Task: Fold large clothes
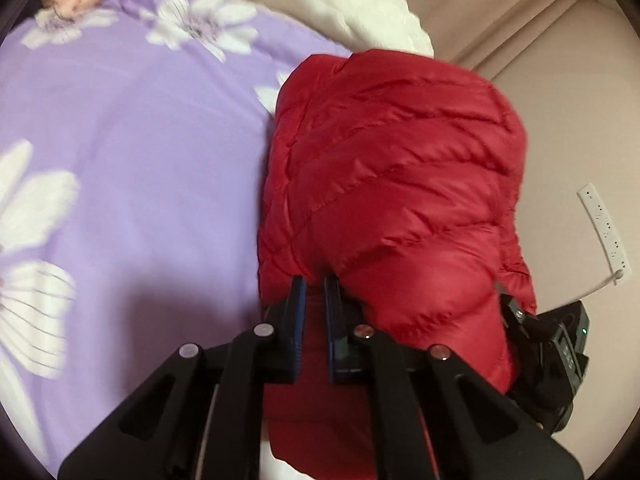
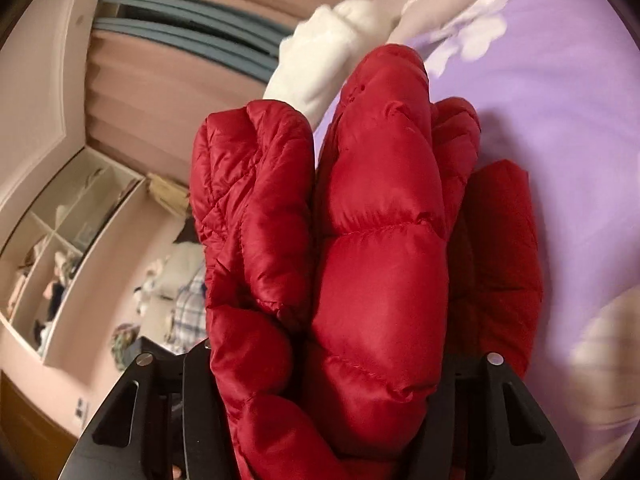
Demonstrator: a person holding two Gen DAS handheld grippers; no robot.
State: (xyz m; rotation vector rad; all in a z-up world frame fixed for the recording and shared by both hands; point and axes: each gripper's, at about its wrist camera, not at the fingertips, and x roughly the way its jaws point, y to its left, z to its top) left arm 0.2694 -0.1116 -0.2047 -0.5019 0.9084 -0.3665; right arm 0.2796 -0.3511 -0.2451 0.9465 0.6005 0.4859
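Left wrist view is showing the left gripper (image 1: 316,292) clenching a thin layer of the red down jacket (image 1: 392,184), with red fabric pinched between the two blue-padded fingers (image 1: 297,308). The jacket is lying bundled on the purple floral bedsheet (image 1: 132,152), near the bed's right-hand edge in this view, and it is extending straight ahead of the jaws and slightly to their right. Its long axis is running away from the camera toward the white plush item (image 1: 332,4) at the far edge. The right gripper's body (image 1: 560,344) is appearing at the lower right, touching the same near end of the jacket.

Right wrist view is showing the right gripper (image 2: 332,360) with a thick stack of quilted folds filling the space between its jaws; the fingertips are hidden by the padding, so contact cannot be confirmed, but the jaws appear to be grasping the bundle. Here the jacket is standing on edge, its folds pointing forward along the fingers toward the sheet (image 2: 560,140).

Both hands are sitting at the near end, so the coming move, judged from this layout, depends on carrying that end forward along the long axis toward the far end.
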